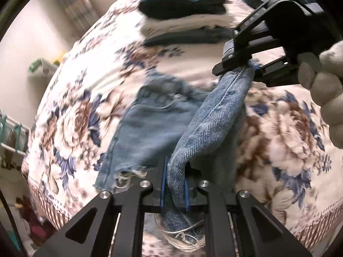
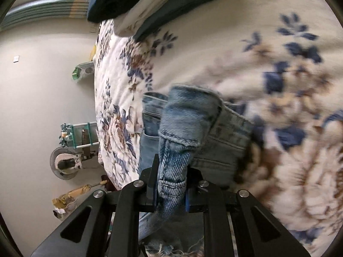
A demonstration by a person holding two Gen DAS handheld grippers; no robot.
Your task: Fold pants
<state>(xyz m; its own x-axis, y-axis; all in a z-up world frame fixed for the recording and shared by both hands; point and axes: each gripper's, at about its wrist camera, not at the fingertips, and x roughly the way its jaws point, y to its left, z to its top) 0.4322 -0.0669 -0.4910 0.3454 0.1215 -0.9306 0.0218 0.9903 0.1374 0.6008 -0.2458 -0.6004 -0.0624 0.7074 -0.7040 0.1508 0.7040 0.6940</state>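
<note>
While both tools (image 1: pixel 174 189) (image 2: pixel 169 190) pinch jeans (image 1: pixel 148 124) edges, bedspread (image 1: pixel 289 132) surrounds.

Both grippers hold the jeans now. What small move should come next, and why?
Probably carry the lifted edge across and lay it down. The left gripper and right gripper both clamp the denim shorts, whose other half lies flat on the floral blanket.

Frayed light-blue denim pants (image 1: pixel 150 128), partly lifted
</note>
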